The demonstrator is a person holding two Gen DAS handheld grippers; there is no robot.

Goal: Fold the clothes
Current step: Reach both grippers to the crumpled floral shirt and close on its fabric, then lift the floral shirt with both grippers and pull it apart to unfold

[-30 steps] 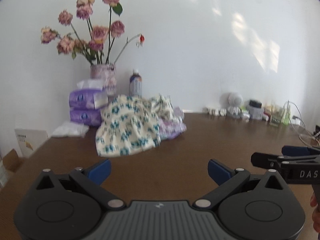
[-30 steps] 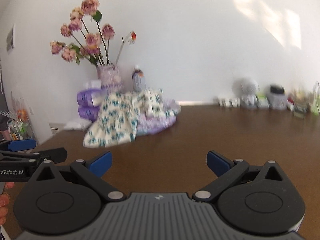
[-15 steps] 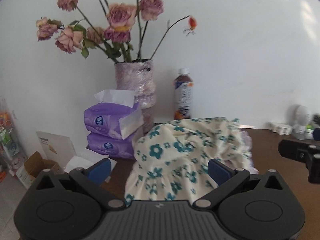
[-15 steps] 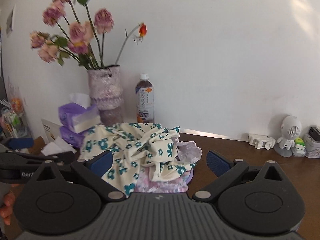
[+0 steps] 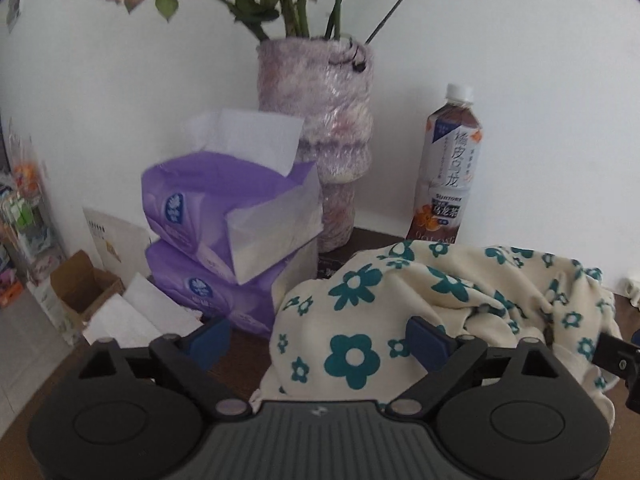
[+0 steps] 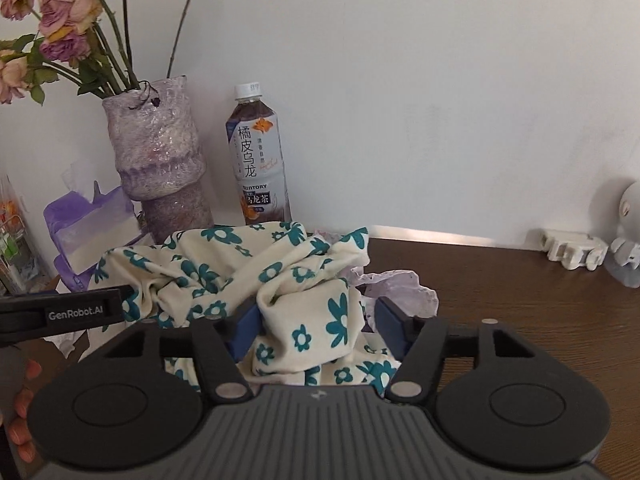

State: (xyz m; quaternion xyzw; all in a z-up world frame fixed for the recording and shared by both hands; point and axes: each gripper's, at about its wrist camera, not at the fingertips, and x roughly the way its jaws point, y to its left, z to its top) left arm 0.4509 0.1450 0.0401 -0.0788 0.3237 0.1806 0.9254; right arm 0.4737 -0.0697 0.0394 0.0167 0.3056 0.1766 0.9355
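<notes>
Fingers: left gripper [image 5: 318,338] spread wide, empty; right gripper [image 6: 314,326] spread around a fold of the floral garment [image 6: 256,280], not closed. Garment: crumpled heap on brown table [image 6: 520,292], before vase [image 6: 160,168]. Step: reaching to grasp. Next: close, lift, spread flat.

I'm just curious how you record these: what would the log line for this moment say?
phase: reaching | left claw: open, at floral garment | right claw: open, straddling a bunched fold | garment: crumpled, unfolded, on table
</notes>
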